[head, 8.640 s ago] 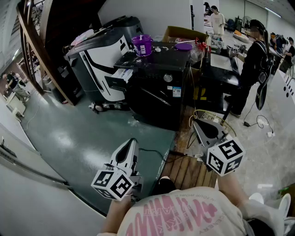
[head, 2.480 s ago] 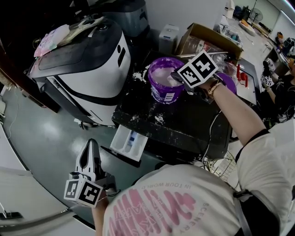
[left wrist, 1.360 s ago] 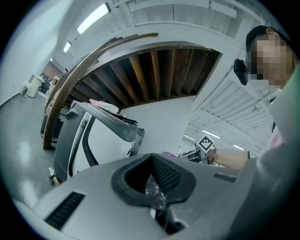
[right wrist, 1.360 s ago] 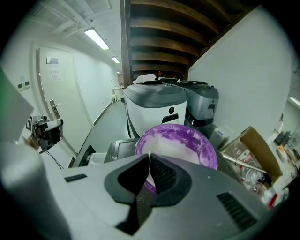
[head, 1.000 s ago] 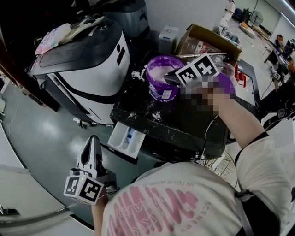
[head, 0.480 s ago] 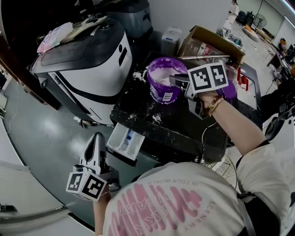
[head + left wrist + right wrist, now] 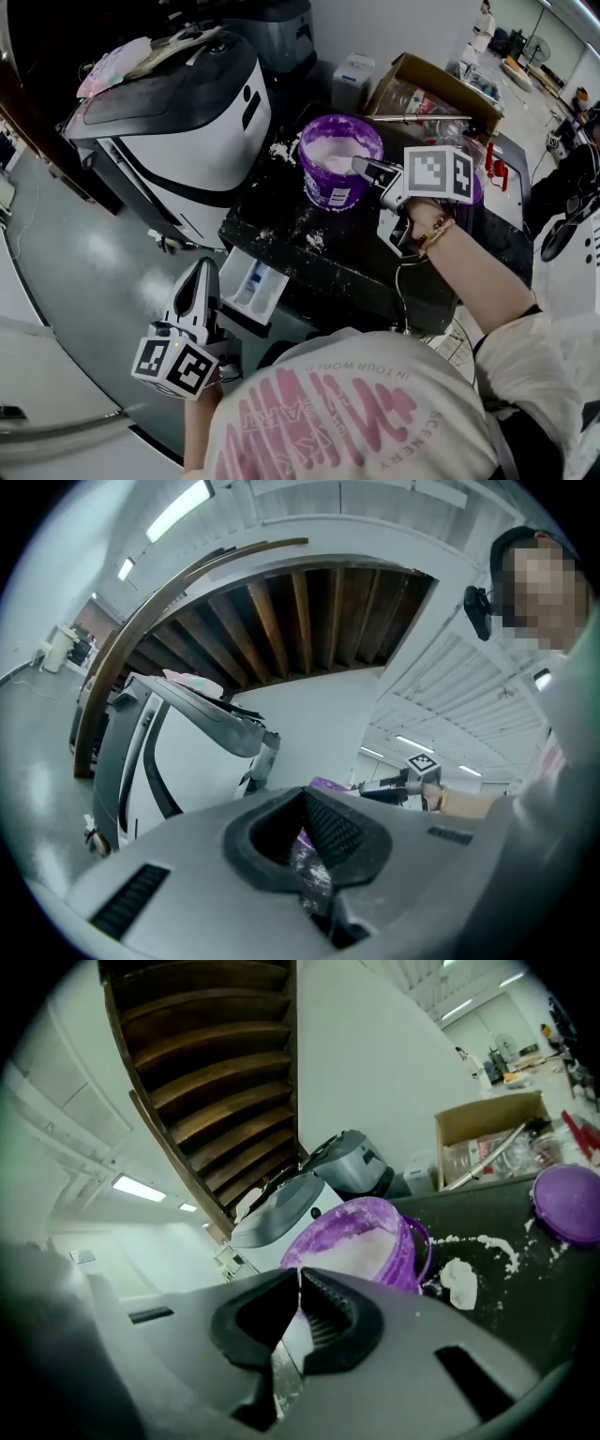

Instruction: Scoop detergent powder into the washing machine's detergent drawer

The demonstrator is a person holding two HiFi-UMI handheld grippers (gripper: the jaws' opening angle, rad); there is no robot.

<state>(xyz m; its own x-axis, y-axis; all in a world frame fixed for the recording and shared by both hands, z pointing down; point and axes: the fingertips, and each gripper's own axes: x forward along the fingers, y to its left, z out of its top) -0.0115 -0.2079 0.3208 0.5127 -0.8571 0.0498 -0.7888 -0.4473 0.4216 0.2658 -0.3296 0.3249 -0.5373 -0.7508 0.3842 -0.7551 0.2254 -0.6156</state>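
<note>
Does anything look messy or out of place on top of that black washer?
Yes. White detergent powder lies spilled in patches on the black washing machine top around the open purple plastic bucket, with one clump beside its handle. The white detergent drawer stands pulled out.

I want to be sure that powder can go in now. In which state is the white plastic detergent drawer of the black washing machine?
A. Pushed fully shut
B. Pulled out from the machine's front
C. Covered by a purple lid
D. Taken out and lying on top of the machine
B: the white plastic detergent drawer sticks out from the front of the black washing machine, lower than the purple plastic bucket of white powder.
</note>
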